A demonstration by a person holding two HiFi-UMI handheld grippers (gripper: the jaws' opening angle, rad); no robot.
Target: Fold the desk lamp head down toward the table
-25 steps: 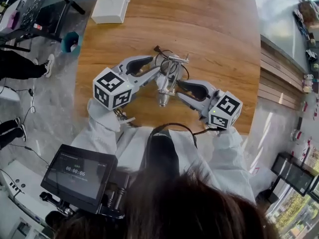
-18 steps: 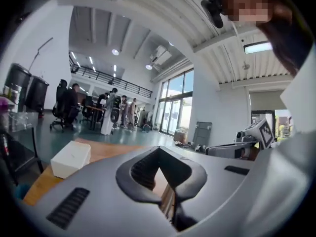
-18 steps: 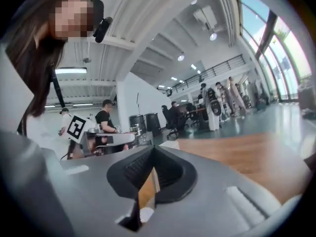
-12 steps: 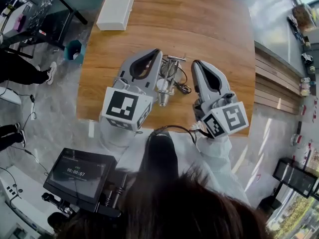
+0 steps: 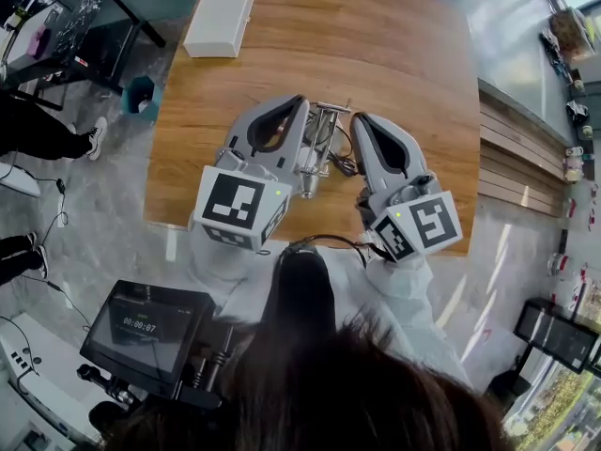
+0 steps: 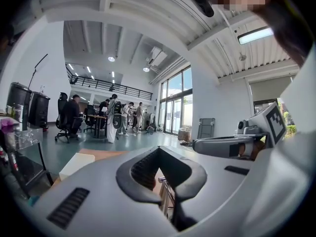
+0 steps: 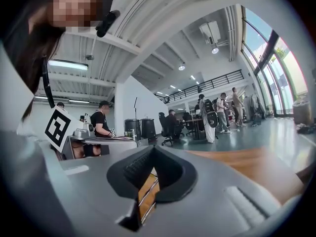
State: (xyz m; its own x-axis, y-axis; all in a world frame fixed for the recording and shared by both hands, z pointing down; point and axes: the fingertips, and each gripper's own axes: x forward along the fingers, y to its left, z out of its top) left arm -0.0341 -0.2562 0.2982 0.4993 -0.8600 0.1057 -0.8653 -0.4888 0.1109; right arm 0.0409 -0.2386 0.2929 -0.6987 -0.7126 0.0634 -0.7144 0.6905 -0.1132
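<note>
Two tongs flank the desk lamp on the table, left gripper and right gripper just beside it, jaws pressed together, empty.

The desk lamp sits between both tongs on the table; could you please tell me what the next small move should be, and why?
I would probably open the right tongs and lower them onto the desk lamp at its metal frame. Both they and the left tongs are shut on nothing, beside the lamp rather than holding it, so nothing can fold its head down yet.
</note>
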